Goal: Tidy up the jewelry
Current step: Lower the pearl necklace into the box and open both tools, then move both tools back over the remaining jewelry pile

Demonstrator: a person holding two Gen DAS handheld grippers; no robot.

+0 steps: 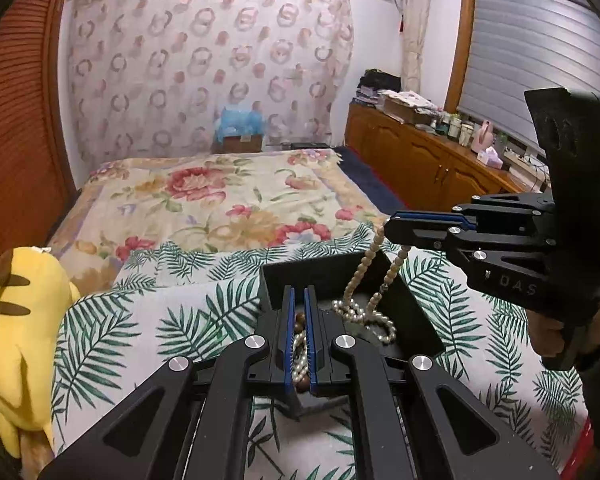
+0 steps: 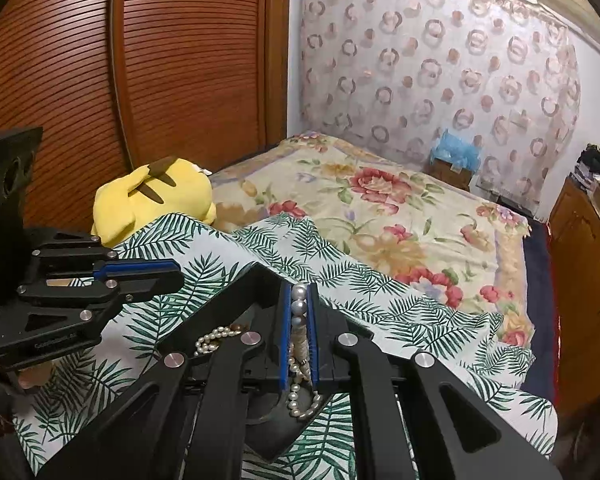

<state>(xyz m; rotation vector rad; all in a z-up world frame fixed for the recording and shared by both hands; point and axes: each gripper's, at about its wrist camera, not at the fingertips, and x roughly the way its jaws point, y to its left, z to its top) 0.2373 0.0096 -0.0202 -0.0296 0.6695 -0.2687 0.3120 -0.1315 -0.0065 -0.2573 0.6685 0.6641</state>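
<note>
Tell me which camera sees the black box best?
The left wrist view. There the black box shows its open top, back walls and the pearl necklace piled inside on the leaf-print cloth. In the right wrist view the right gripper hides most of the box; only edges and a few pearls show.

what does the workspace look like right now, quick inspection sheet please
surface: bed with palm-leaf cloth over a floral blanket
job's things: black box on the cloth; pearl necklace hanging into it, part coiled inside
clutter: yellow plush toy beside the cloth
grippers: left gripper shut over the box, brown beads and pearls between its fingers; right gripper shut on the pearl necklace
cables: nothing seen
surroundings: wooden slatted door, patterned curtain, wooden cabinet with items on top
</note>
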